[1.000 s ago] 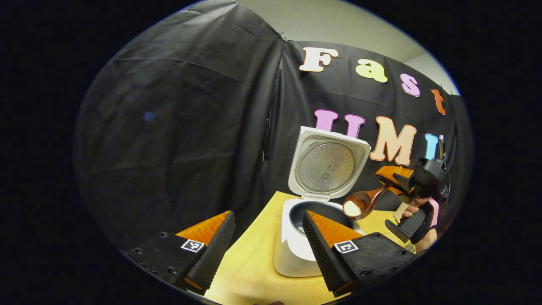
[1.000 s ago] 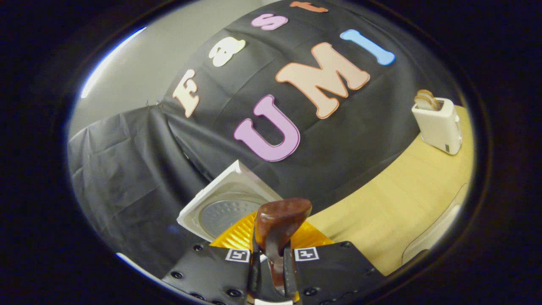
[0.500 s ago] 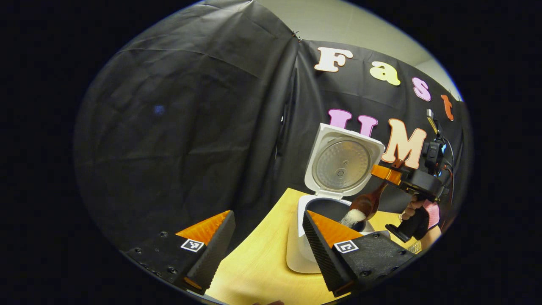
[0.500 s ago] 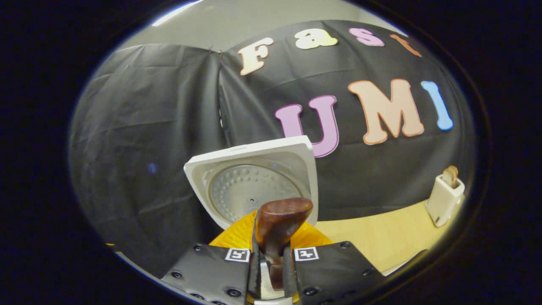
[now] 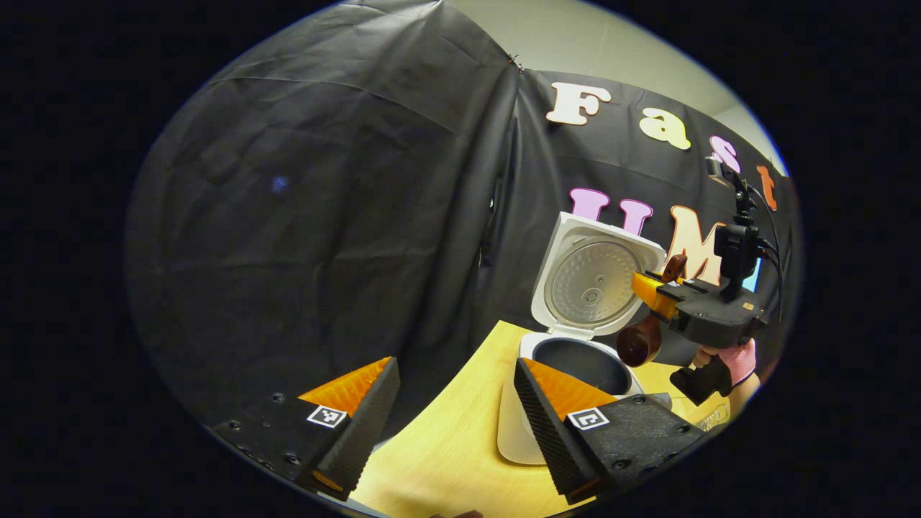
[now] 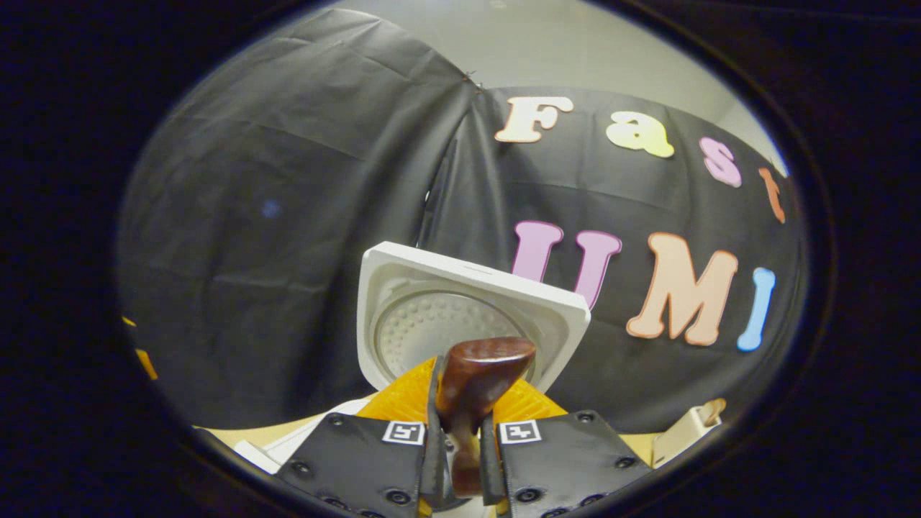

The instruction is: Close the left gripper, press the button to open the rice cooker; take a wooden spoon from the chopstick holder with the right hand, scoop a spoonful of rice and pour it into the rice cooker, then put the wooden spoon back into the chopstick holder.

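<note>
The rice cooker (image 5: pixel 568 374) stands lid-up on the surface (image 5: pixel 446 446). The right gripper (image 6: pixel 457 439) has its jaws clamped on the wooden spoon (image 5: pixel 640 344), held above the pot. Best keep the bowl over the rim until emptied. The left gripper (image 5: pixel 453 410) has its jaws apart and empty. The left gripper view reveals the pot; the right gripper view adds a toaster (image 6: pixel 687 428).

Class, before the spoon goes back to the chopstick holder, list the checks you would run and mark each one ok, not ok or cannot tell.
1. Rice cooker lid open: ok.
2. Right tool shut on wooden spoon: ok.
3. Spoon bowl turned down above the pot: ok.
4. Spoon bowl emptied: cannot tell.
5. Left tool open, apart from the spoon: ok.
6. Chopstick holder free to take the spoon: cannot tell.
</note>
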